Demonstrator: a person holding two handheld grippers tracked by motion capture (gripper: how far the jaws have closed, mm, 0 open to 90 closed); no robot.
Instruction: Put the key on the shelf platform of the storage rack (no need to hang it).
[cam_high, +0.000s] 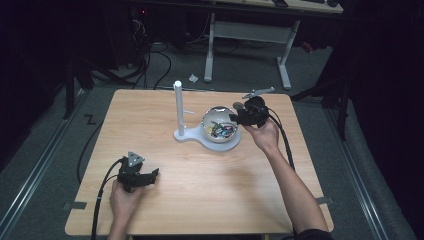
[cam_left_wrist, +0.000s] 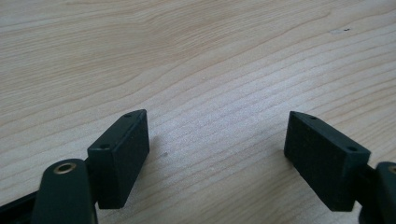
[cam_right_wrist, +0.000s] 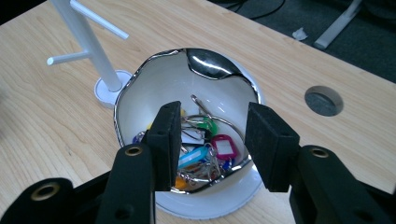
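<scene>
Here, bowl (cam_right_wrist: 154, 79): toward the table's far edge, beside the white stand (cam_right_wrist: 88, 44).
Key tags (cam_right_wrist: 205, 149): light, tangled, slippery; pinch one ring.
Right gripper (cam_right_wrist: 212, 140): spread, empty, above them.
Left gripper (cam_left_wrist: 217, 154): spread, empty, near front-left corner.

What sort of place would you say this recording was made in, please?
Probably a lab or workshop set up for recording: a lone wooden table on grey carpet, loose cables trailing over the floor, and an adjustable desk frame behind, in dim surroundings.
</scene>
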